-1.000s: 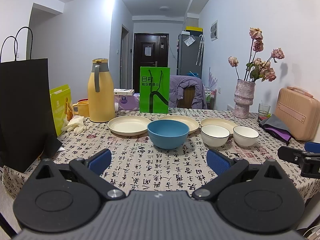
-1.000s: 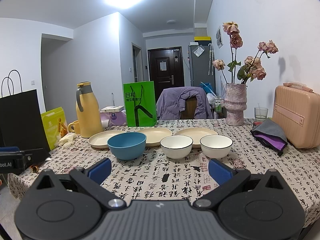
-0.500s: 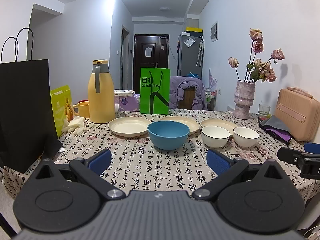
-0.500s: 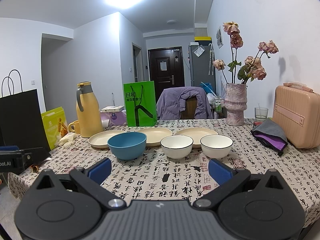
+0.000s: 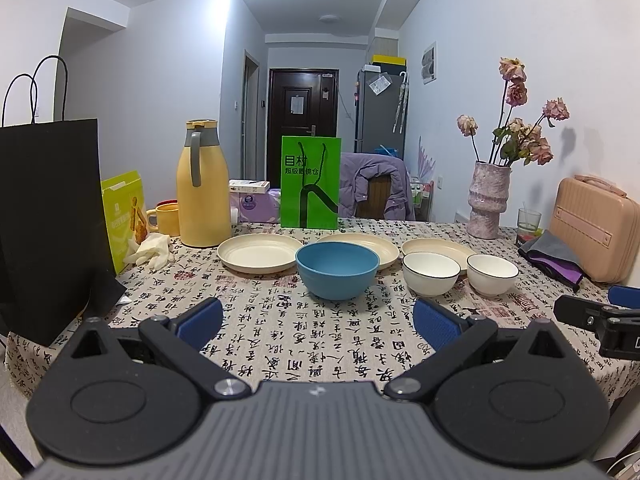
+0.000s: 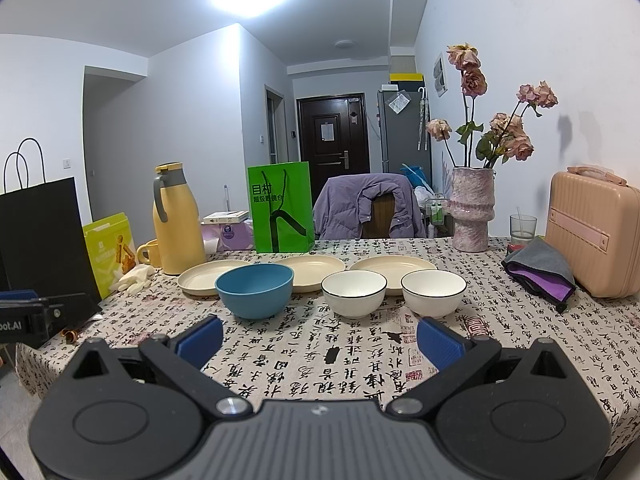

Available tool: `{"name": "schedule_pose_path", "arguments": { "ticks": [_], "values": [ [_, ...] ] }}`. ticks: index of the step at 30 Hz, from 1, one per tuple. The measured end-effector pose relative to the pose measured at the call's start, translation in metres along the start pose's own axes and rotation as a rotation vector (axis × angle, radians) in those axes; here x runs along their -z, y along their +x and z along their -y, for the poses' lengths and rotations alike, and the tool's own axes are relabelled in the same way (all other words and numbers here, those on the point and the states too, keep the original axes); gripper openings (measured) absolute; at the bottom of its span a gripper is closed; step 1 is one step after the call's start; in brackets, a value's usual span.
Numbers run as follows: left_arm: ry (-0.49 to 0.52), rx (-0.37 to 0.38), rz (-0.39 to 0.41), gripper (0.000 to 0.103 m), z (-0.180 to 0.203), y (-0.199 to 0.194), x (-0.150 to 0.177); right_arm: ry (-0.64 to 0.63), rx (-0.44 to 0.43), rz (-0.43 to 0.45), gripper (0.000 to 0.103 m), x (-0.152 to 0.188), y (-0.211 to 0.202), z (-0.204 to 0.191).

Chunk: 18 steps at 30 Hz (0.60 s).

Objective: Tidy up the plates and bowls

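A blue bowl (image 5: 337, 269) (image 6: 254, 289) stands mid-table, with two white black-rimmed bowls (image 5: 431, 273) (image 5: 492, 274) to its right. Behind them lie three cream plates in a row (image 5: 260, 252) (image 5: 376, 245) (image 5: 436, 247). In the right wrist view the white bowls (image 6: 354, 293) (image 6: 433, 292) sit in front of the plates (image 6: 208, 277) (image 6: 394, 266). My left gripper (image 5: 318, 324) hovers open over the near table edge, short of the blue bowl. My right gripper (image 6: 319, 339) is open too, before the white bowls, and holds nothing.
A yellow thermos (image 5: 203, 184), yellow mug (image 5: 166, 218), black paper bag (image 5: 48, 216) and white gloves (image 5: 154, 250) crowd the left. A green bag (image 5: 310, 182) stands at the back. Vase with flowers (image 5: 489, 200), glass (image 5: 528, 220), pink case (image 5: 596, 228) and folded cloth (image 5: 554, 258) fill the right.
The left wrist view has tilted up slightly; the bowls and plates stay put. Both grippers remain open.
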<state>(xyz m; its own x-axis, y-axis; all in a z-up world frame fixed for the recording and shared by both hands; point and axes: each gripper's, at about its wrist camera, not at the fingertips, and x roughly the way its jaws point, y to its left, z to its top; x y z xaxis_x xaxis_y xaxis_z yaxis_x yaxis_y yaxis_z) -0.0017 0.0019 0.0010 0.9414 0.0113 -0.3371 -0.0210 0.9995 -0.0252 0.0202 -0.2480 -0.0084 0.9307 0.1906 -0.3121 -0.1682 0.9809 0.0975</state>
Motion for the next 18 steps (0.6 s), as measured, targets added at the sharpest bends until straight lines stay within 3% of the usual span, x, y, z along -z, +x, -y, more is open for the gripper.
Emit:
{"name": "schedule_pose_path", "arguments": {
  "ticks": [18],
  "values": [
    [-0.006,-0.001,0.003,0.103,-0.0015,-0.0010,-0.0028,-0.001,-0.001,0.000,0.103,-0.0001,0.0004,-0.0008]
  ]
}}
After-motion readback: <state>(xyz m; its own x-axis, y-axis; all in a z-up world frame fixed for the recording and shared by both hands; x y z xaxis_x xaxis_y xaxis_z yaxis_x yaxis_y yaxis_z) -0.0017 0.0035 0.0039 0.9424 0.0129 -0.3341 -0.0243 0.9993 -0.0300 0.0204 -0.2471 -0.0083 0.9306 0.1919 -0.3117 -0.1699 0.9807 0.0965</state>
